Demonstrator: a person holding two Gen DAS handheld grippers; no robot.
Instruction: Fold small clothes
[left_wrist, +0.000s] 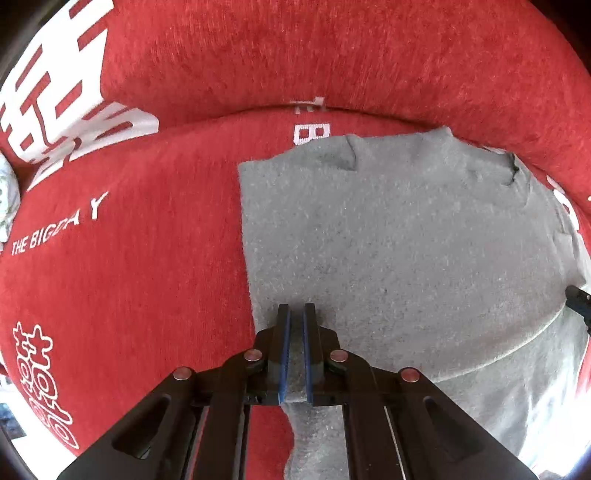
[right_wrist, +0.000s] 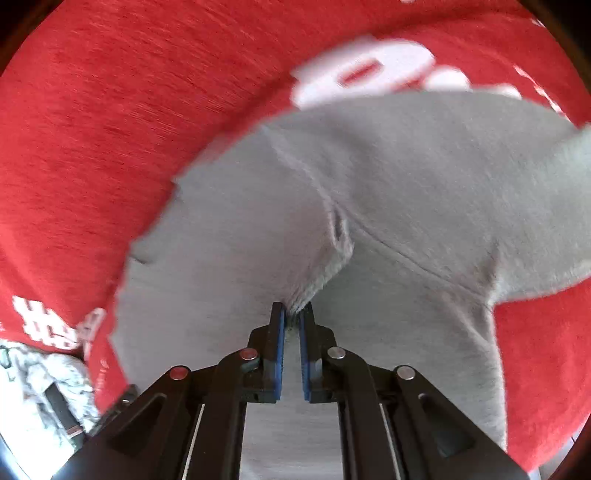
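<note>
A small grey garment (left_wrist: 388, 240) lies spread on a red cloth (left_wrist: 129, 258) with white print. In the left wrist view my left gripper (left_wrist: 296, 314) points down at the garment's near left edge, shut on a strip of grey fabric that shows between its blue pads. The tip of my right gripper (left_wrist: 578, 301) peeks in at the far right edge, on the garment. In the right wrist view the grey garment (right_wrist: 424, 177) is rumpled and blurred, and my right gripper (right_wrist: 293, 312) is shut on a raised fold of it at the fingertips.
The red cloth (right_wrist: 110, 129) covers the whole surface and rises as a padded back behind the garment. A white patterned fabric (right_wrist: 40, 384) with a dark strap lies at the lower left of the right wrist view; the patterned fabric (left_wrist: 5, 199) also shows at the left edge.
</note>
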